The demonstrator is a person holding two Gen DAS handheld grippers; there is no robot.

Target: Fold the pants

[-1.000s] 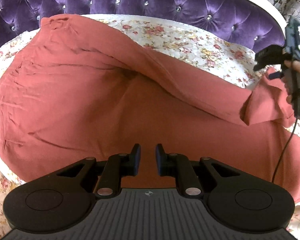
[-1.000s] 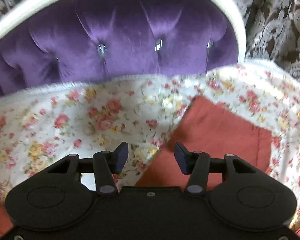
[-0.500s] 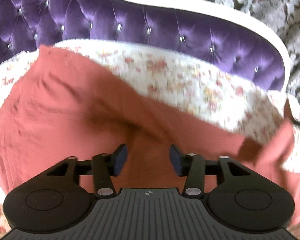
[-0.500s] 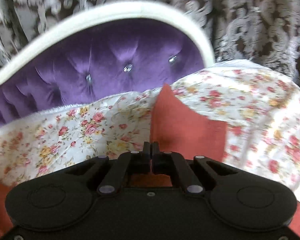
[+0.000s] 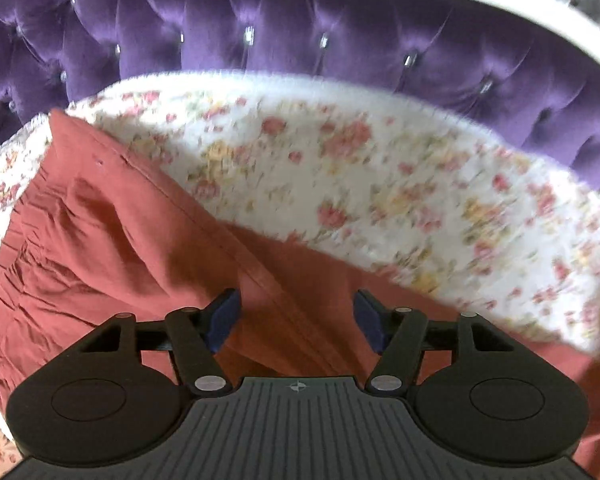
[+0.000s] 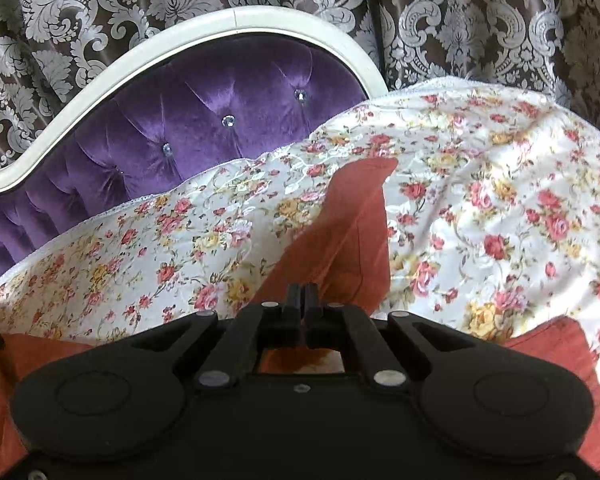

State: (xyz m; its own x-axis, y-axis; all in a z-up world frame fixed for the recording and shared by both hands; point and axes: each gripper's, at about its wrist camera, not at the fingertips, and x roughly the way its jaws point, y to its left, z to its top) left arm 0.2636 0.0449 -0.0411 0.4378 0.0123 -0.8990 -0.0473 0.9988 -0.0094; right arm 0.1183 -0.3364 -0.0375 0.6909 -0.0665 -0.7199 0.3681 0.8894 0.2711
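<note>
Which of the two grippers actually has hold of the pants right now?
The right gripper: its jaws are shut on a raised corner of the rust-red pants. The left gripper is open, its fingers spread over the cloth, clamping nothing.

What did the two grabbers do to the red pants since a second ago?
The right hand-held gripper snapped shut on the pants at one leg's end and lifted it. The left hand-held gripper opened wider and moved toward the raised seam. The rest of the pants remain on the floral bedspread, before the purple headboard.

Both wrist views low over pants [image 5: 148, 240], facing headboard [image 5: 340, 40]; shared floral bedspread [image 6: 480, 220].
</note>
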